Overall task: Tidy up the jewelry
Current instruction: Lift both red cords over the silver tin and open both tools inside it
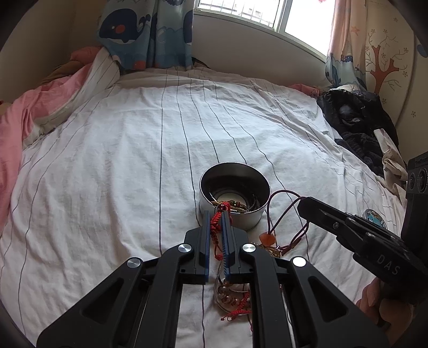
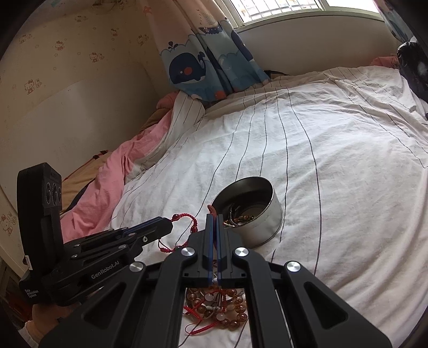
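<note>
Left gripper (image 1: 216,214), tilted down just short of the bowl (image 1: 263,187), pinches a red cord (image 1: 214,227); right gripper (image 2: 214,216), beside it, clamps a dark cord (image 1: 283,211)

**Two wrist cameras over one bed**

Each camera sits just behind its own gripper, looking forward and down along the fingers, close above the striped sheet (image 1: 120,160). The left view faces the window (image 1: 267,13); the right view angles toward the wallpapered corner. Both share the steel bowl (image 1: 256,216) (image 2: 270,222), whale curtain (image 1: 139,32) (image 2: 203,69) and each other's gripper.
</note>
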Available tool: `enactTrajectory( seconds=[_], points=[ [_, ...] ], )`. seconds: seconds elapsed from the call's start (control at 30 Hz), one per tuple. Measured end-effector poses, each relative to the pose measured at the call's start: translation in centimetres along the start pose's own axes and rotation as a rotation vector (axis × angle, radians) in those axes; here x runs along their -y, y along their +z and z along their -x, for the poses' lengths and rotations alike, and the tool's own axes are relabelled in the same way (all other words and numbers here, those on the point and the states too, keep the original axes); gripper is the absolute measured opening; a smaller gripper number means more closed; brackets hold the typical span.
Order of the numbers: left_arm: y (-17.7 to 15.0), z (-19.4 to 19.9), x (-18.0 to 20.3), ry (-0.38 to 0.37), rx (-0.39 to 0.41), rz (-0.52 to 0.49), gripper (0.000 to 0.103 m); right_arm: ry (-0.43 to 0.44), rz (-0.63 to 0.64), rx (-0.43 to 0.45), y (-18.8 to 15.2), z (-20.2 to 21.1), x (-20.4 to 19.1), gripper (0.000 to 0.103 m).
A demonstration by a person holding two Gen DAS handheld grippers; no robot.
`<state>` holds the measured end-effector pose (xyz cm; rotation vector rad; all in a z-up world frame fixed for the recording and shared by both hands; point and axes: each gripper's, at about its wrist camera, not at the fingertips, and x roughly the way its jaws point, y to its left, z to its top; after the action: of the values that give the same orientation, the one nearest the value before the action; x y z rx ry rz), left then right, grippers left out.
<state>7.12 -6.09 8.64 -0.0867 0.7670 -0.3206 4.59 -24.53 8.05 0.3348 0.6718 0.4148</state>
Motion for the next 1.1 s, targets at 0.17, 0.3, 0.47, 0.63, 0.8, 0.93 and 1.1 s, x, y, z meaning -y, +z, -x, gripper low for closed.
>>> enactTrajectory(
  seconds=[0.17, 0.3, 0.47, 0.63, 0.8, 0.93, 1.1],
  points=[
    [0.5, -0.3, 0.2, -0.006, 0.007, 0.002, 0.007, 0.065, -0.049, 0.02, 0.6, 0.2, 0.7, 0.002],
    [1.1, -0.8, 0.4, -0.016, 0.011, 0.003, 0.007, 0.1, -0.073, 0.043, 1.5, 0.0, 1.0, 0.002],
    [2.0, -2.0, 0.5, -0.038, 0.019, 0.033, 0.007, 0.105, -0.056, 0.048, 2.6, -0.9, 0.8, 0.002],
    [3.3, -4.0, 0.8, -0.08, 0.039, 0.067, 0.007, 0.083, -0.021, 0.071, 4.0, -2.5, 0.7, 0.003],
    [3.5, -8.0, 0.7, -0.009, -0.069, 0.054, 0.01, -0.062, 0.01, -0.028, 4.5, -6.3, 1.2, 0.003],
    [2.7, -7.6, 0.5, 0.042, -0.061, 0.022, 0.022, -0.123, -0.017, -0.065, 3.3, -7.3, 2.6, 0.015],
    [2.3, -6.0, 0.0, 0.064, -0.048, 0.007, 0.035, -0.126, -0.009, -0.043, 3.1, -6.0, 2.4, 0.029]
  ],
)
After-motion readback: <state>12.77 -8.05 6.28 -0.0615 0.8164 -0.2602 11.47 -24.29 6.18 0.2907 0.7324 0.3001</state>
